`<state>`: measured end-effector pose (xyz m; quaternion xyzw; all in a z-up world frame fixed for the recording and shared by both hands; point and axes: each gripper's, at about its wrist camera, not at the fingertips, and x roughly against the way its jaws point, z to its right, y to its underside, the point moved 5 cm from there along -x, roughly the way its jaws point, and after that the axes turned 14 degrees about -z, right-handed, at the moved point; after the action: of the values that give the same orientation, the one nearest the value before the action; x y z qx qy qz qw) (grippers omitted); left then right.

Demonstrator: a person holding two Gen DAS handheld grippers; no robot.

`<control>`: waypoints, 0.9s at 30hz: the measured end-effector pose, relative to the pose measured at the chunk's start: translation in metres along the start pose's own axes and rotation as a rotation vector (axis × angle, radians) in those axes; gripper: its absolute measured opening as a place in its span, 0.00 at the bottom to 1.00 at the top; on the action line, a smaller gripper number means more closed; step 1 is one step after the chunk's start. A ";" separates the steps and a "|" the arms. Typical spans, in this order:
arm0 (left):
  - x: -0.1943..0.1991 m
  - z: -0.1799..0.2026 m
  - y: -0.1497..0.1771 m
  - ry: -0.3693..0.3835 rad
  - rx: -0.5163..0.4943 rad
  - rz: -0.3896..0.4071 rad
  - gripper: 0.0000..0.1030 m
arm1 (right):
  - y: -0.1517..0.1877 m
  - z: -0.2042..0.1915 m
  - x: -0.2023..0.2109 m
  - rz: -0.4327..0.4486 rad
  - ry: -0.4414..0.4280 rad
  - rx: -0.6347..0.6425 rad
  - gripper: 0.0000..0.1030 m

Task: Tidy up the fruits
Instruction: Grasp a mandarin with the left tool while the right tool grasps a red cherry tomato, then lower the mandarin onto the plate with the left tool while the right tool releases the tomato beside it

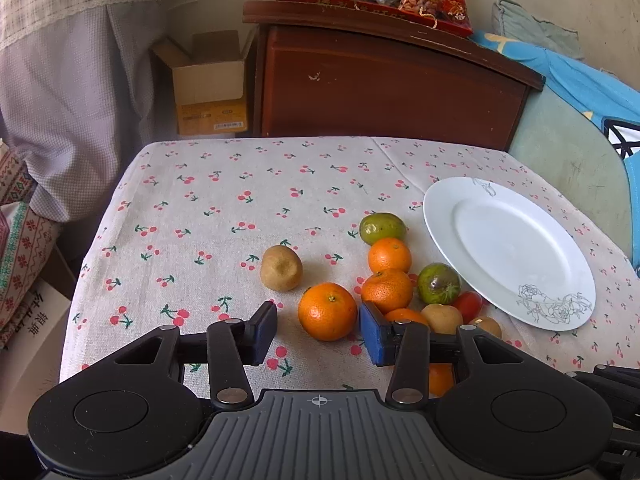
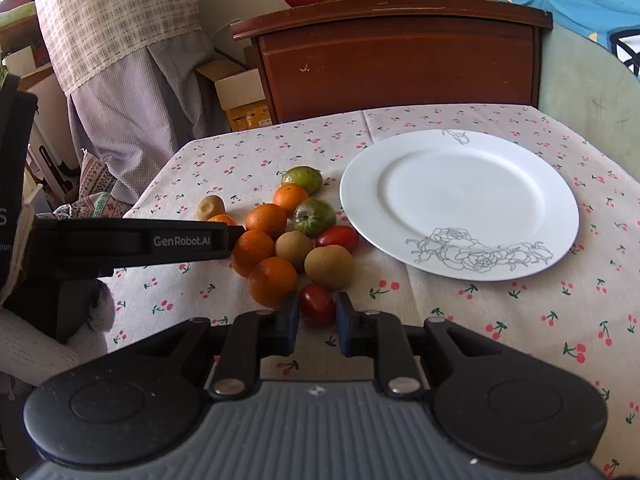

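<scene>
Straddling an orange (image 1: 327,311) with my left gripper (image 1: 319,330), jaws wide, nothing held yet. My right gripper (image 2: 317,322) sits narrow around a tomato (image 2: 317,303), seemingly not clamped. Next, I'd close and carry each to the bare plate (image 2: 460,204) ahead-right.

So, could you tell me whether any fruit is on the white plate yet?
No, the white plate is bare; the oranges and other fruit lie beside it on the tablecloth.

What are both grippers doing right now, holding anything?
Left gripper: open, holding nothing, an orange sits between its pads.
Right gripper: open, holding nothing, a red cherry tomato sits just ahead of its pads.
</scene>
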<state>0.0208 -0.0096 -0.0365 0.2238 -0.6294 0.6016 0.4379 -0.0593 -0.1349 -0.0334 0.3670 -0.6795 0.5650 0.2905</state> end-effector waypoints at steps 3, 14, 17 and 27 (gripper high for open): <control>0.001 0.004 0.002 0.012 -0.015 0.000 0.28 | -0.001 0.000 0.000 -0.002 0.002 -0.003 0.18; 0.026 0.000 0.000 0.017 0.028 0.045 0.27 | -0.004 0.006 0.016 0.038 -0.005 -0.026 0.18; 0.037 0.007 -0.004 0.036 0.013 0.079 0.27 | -0.008 0.010 0.027 0.076 0.004 -0.045 0.18; 0.040 0.056 -0.015 0.161 -0.077 0.099 0.27 | -0.018 0.048 0.047 0.168 0.062 -0.141 0.18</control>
<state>-0.0033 -0.0560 0.0105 0.1264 -0.6249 0.6140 0.4653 -0.0694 -0.1921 0.0052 0.2698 -0.7365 0.5494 0.2880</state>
